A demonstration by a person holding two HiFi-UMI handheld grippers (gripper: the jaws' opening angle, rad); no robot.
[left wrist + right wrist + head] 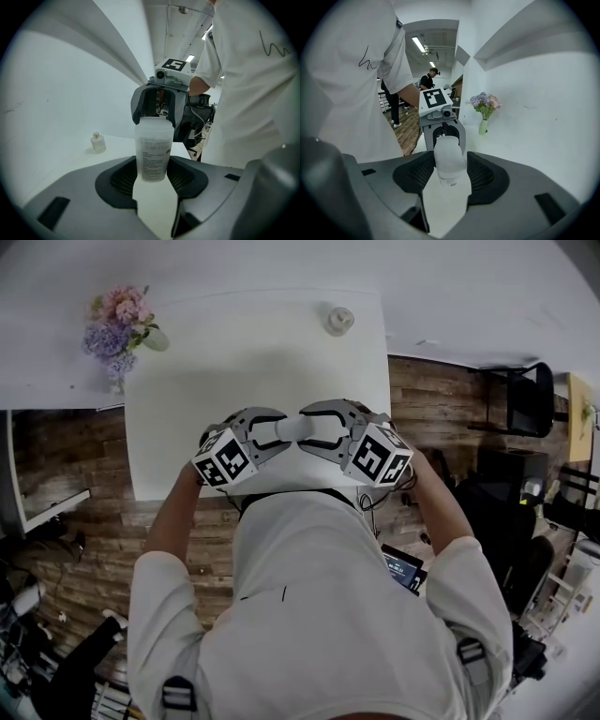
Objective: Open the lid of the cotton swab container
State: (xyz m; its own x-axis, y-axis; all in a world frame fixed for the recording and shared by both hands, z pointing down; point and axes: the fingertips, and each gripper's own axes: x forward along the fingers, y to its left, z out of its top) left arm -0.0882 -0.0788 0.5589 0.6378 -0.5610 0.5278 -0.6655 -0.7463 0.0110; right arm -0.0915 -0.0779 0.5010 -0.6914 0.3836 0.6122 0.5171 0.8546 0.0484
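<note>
Translucent frosted cotton swab container [292,429], cylindrical, horizontal

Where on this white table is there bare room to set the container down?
Bare tabletop spans the middle, from the small bottle at the far edge toward you. The near edge is crowded: left gripper, right gripper and the cotton swab container between them.

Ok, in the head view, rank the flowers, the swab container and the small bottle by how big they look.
1. flowers
2. swab container, with only its middle showing, so not far ahead of the next
3. small bottle
</note>
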